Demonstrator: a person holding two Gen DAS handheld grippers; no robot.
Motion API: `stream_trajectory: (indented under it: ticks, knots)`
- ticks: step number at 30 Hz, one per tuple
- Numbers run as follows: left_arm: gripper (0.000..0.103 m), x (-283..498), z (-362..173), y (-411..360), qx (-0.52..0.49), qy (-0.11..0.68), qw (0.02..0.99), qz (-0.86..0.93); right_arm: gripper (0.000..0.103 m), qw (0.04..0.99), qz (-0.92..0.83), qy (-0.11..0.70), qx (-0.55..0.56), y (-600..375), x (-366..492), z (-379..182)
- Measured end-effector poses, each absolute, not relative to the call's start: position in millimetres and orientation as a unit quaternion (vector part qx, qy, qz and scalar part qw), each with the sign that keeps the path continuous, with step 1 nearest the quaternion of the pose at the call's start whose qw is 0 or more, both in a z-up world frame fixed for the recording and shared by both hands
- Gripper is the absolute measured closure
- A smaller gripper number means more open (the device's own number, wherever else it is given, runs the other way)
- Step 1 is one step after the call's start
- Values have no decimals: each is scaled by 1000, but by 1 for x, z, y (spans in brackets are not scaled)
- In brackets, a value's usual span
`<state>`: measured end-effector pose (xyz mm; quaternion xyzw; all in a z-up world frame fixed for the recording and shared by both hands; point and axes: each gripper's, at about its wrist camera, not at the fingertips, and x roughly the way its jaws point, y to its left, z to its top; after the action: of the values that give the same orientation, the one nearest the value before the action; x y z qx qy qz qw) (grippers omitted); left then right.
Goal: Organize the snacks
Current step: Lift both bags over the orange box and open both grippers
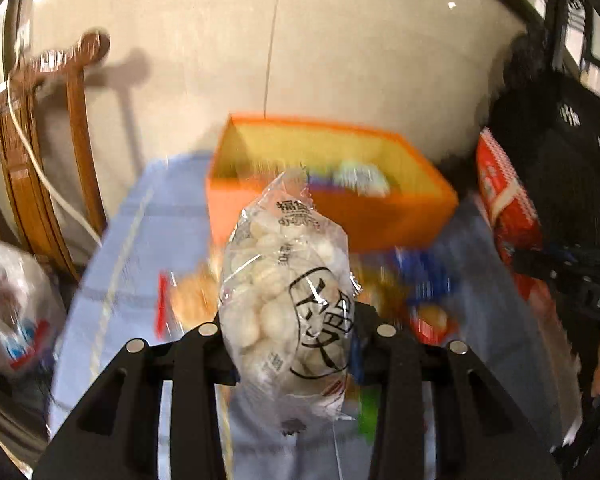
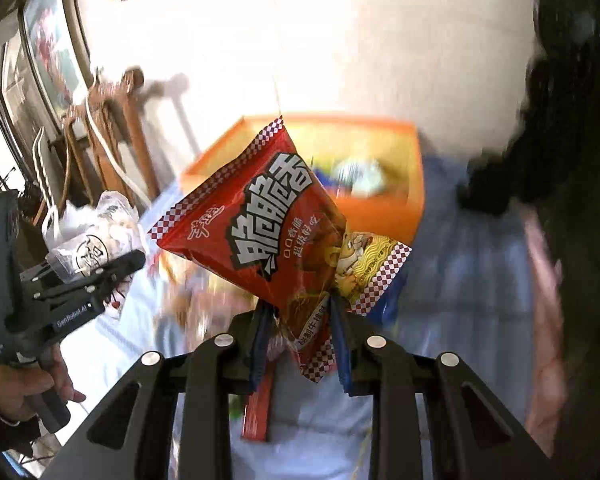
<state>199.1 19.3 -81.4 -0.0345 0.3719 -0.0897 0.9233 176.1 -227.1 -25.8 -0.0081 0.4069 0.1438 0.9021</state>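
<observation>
My left gripper (image 1: 290, 344) is shut on a clear bag of white puffed snacks (image 1: 288, 280) and holds it in the air above the blue tablecloth (image 1: 140, 248). The right gripper (image 2: 300, 328) is shut on a red noodle-snack packet (image 2: 272, 236), also lifted off the table. Behind both stands an orange box (image 1: 372, 216) (image 2: 404, 200), open at the top, with a few packets inside. In the right wrist view the left gripper (image 2: 112, 268) shows at the left edge with the clear bag (image 2: 100, 236) in it, held by a hand (image 2: 24, 384).
Several blurred snack packets (image 1: 420, 292) lie on the cloth in front of the box. A red carton (image 1: 504, 200) leans at the right beside a black crate (image 1: 572, 152). A wooden chair (image 1: 40, 152) and a white plastic bag (image 1: 16, 304) are at the left.
</observation>
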Motion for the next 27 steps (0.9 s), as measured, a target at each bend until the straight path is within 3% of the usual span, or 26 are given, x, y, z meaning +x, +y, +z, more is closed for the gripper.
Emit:
stream_trajectory:
  ticks: [7, 11, 27]
  knots:
    - [67, 275, 10, 12, -2, 320, 944, -81, 75, 923, 128, 363, -10, -226, 239, 52]
    - [67, 312, 35, 6, 2, 307, 949, -77, 75, 928, 122, 352, -20, -217, 267, 73]
    - [66, 365, 9, -7, 11, 324, 944, -70, 75, 922, 100, 375, -18, -210, 320, 56]
